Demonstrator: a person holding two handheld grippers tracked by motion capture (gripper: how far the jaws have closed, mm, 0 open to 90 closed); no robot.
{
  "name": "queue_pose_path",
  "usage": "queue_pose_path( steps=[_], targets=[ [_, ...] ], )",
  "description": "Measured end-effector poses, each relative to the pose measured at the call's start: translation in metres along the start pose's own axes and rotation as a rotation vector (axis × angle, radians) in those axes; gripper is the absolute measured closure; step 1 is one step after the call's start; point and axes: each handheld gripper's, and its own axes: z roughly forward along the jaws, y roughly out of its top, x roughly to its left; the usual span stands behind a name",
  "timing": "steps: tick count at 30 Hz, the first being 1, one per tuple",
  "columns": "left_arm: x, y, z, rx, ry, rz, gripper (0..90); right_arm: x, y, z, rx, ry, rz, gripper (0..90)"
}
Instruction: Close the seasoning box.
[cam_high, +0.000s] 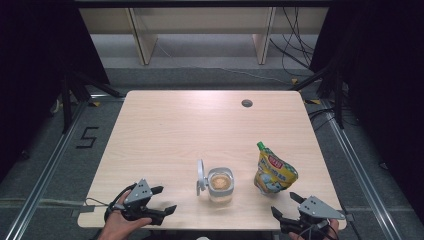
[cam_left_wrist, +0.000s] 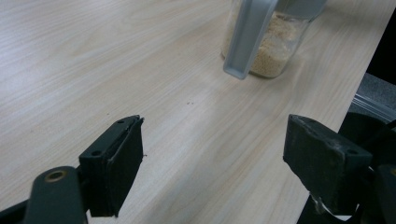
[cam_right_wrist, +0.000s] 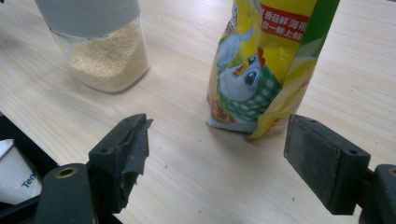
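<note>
Both grippers, left (cam_high: 162, 200) and right (cam_high: 283, 205), are sitting with jaws wide open. The floppy pouch (cam_right_wrist: 266, 65) ahead of the right jaws is looking crinkly and light, so I'd be pinching near the top.

A clear jar (cam_high: 220, 185) of pale tan granules stands upright near the desk's near edge, about mid-width, its grey hinged lid (cam_high: 201, 177) flipped open and standing on edge at its left. Just to its right, apart from it, a yellow spouted pouch (cam_high: 273, 171) with a green cap (cam_high: 260, 145) and a cartoon chicken stands leaning left.
</note>
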Motion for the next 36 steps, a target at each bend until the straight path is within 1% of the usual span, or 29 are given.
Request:
queue_pose_path(
  steps=[2,3,4,5,7,8,9,10,11,12,13,14,16,17,20,22,23,24,25,26,27,28,29,30,31,32,34,35,36],
  targets=[
    [-0.001,0.004,-0.001,0.01,-0.001,0.009,21.4,0.001,-0.001,-0.001,-0.007,0.003,0.003,23.2],
    [-0.002,0.005,0.0,0.002,-0.007,0.011,21.7,0.001,-0.002,-0.001,-0.009,-0.002,-0.002,23.1],
    [-0.002,0.007,-0.001,0.019,-0.001,0.022,22.4,0.001,-0.002,-0.001,-0.007,0.0,-0.001,23.1],
    [-0.002,0.007,-0.001,0.019,-0.001,0.022,23.0,0.001,-0.002,-0.001,-0.007,0.0,-0.001,23.1],
    [-0.004,0.011,0.0,0.008,-0.011,0.022,26.0,0.001,-0.002,-0.002,-0.004,-0.001,0.004,23.1],
    [-0.006,0.014,0.001,0.003,-0.027,0.035,26.0,0.002,-0.003,-0.002,-0.007,-0.003,0.004,23.1],
    [-0.007,0.017,0.001,-0.002,-0.024,0.046,29.1,0.003,-0.003,-0.003,-0.001,-0.003,0.013,23.2],
    [-0.008,0.018,0.003,-0.003,-0.034,0.048,29.9,0.002,-0.003,-0.003,-0.011,0.0,0.01,23.5],
    [-0.009,0.023,0.004,-0.002,-0.031,0.063,31.8,0.004,-0.004,-0.005,-0.015,-0.013,0.021,24.1],
    [-0.009,0.023,0.004,-0.002,-0.031,0.063,33.1,0.004,-0.004,-0.005,-0.015,-0.013,0.021,24.1],
    [-0.01,0.025,0.005,0.012,-0.048,0.055,33.1,0.003,-0.003,-0.005,-0.023,-0.008,0.013,24.1],
    [-0.011,0.03,0.007,0.016,-0.048,0.064,34.6,0.002,-0.003,-0.006,-0.028,-0.005,0.004,24.1],
    [-0.011,0.033,0.008,0.009,-0.05,0.071,35.7,0.002,-0.003,-0.005,-0.026,-0.006,-0.004,24.1],
    [-0.012,0.034,0.009,0.005,-0.05,0.066,37.4,0.002,-0.003,-0.005,-0.026,-0.006,-0.001,24.1],
    [-0.012,0.04,0.01,0.022,-0.059,0.08,41.4,0.001,-0.004,-0.005,-0.025,-0.004,-0.003,24.2],
    [-0.013,0.042,0.012,0.011,-0.071,0.077,46.1,0.002,-0.003,-0.005,-0.027,-0.01,-0.007,24.2],
    [-0.014,0.044,0.011,0.007,-0.064,0.082,49.3,0.002,-0.004,-0.005,-0.024,-0.007,0.003,24.2],
    [-0.014,0.046,0.01,0.015,-0.063,0.107,57.6,0.002,-0.004,-0.005,-0.02,-0.001,-0.002,24.2],
    [-0.014,0.048,0.009,0.011,-0.06,0.121,57.6,0.002,-0.004,-0.005,-0.02,-0.001,-0.002,24.2],
    [-0.015,0.049,0.009,0.002,-0.068,0.116,61.4,0.002,-0.004,-0.004,-0.02,-0.002,-0.003,24.2],
    [-0.015,0.05,0.008,0.017,-0.064,0.113,65.0,0.002,-0.004,-0.004,-0.017,0.0,-0.009,24.3],
    [-0.016,0.052,0.007,0.01,-0.067,0.119,71.9,0.002,-0.004,-0.004,-0.019,-0.003,-0.011,24.5],
    [-0.017,0.053,0.007,0.005,-0.059,0.126,71.9,0.002,-0.004,-0.004,-0.019,-0.003,-0.011,24.5],
    [-0.019,0.055,0.007,0.0,-0.061,0.128,74.5,0.003,-0.004,-0.004,-0.017,0.004,0.004,24.5],
    [-0.02,0.058,0.007,0.004,-0.058,0.152,79.4,0.002,-0.004,-0.004,-0.016,-0.001,-0.006,24.6],
    [-0.021,0.059,0.007,-0.001,-0.065,0.144,81.2,0.002,-0.004,-0.003,-0.016,0.006,0.0,24.6],
    [-0.021,0.061,0.008,-0.007,-0.067,0.149,83.0,0.003,-0.004,-0.003,-0.013,0.008,0.011,24.8],
    [-0.022,0.062,0.008,-0.011,-0.065,0.153,84.7,0.002,-0.004,-0.003,-0.013,0.007,0.005,24.9],
    [-0.023,0.065,0.009,-0.005,-0.067,0.15,87.2,0.003,-0.004,-0.003,-0.011,0.004,0.013,25.0]
  ],
)
